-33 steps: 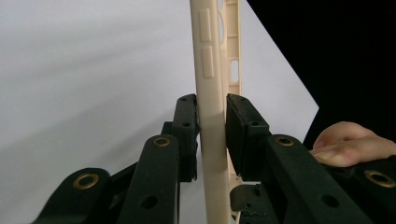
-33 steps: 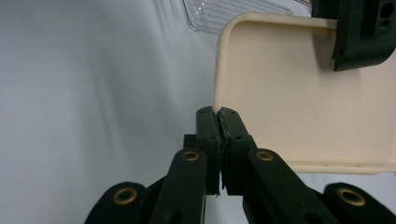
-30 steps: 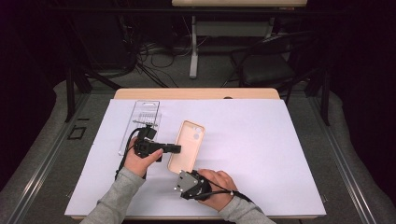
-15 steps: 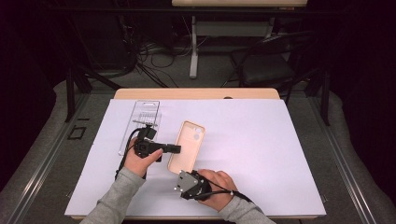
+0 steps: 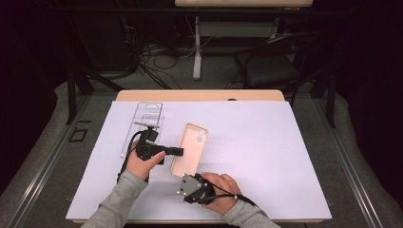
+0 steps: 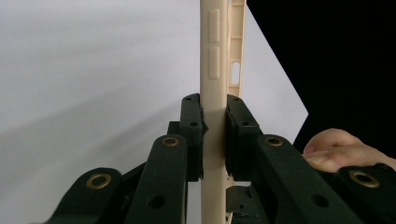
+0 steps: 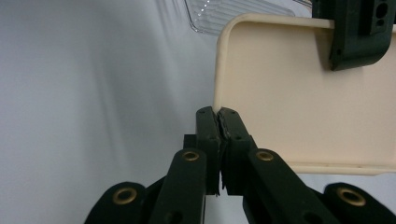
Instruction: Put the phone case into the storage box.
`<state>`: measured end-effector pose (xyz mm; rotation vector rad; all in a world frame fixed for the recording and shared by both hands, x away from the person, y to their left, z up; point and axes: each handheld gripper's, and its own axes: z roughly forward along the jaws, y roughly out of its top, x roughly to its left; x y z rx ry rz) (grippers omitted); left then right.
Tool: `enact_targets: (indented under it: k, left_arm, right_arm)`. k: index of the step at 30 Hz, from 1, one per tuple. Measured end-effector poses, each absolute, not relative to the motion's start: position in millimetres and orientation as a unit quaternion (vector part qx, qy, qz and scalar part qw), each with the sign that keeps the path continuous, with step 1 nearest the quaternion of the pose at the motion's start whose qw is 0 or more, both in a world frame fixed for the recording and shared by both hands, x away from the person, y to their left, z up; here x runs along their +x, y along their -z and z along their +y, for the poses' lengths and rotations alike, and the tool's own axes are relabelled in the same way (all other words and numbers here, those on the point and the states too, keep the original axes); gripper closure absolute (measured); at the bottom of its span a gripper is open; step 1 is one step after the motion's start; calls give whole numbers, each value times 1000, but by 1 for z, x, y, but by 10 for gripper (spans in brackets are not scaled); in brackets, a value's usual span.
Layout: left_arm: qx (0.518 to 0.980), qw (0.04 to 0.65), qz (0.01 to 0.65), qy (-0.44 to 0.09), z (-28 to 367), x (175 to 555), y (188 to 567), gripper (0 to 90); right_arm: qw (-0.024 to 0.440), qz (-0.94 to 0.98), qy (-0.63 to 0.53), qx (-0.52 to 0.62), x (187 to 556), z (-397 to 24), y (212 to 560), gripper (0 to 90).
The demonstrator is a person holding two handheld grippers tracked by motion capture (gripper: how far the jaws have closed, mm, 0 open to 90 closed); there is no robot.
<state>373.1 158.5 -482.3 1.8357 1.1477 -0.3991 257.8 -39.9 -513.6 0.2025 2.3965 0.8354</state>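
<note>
Beige phone case [image 5: 190,148] near the middle of a white sheet [image 5: 266,156], pinched from two sides. Left gripper [image 5: 179,152] clamped on the case's long left edge; in the left gripper view [image 6: 214,140] both pads [image 6: 192,135] pressed flat against the side wall, just below the button bumps. Right gripper [image 5: 183,176] at the case's near end, closed; in the right gripper view [image 7: 218,123] jaws tight together at a lower corner of the case [image 7: 299,98], seemingly nipping its thin rim, though the contact hides behind the pads. Case lifted slightly off the sheet at the near end, perhaps, judging by that view. Clear plastic tray [image 5: 145,121] lying flat beyond the left hand [image 5: 142,164], just beside the case's far left corner, apart from it. Right hand [image 5: 219,189] low at the table's near edge, grey sleeves entering from below.
</note>
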Motion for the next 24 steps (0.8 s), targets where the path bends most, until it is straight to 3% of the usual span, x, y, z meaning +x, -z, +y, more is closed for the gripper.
enact_targets:
  k: [24]
  left_arm:
    - [738,453,472,168,159,373,482,804]
  right_arm:
    - [293,899,-316,76,259,-40,513,880]
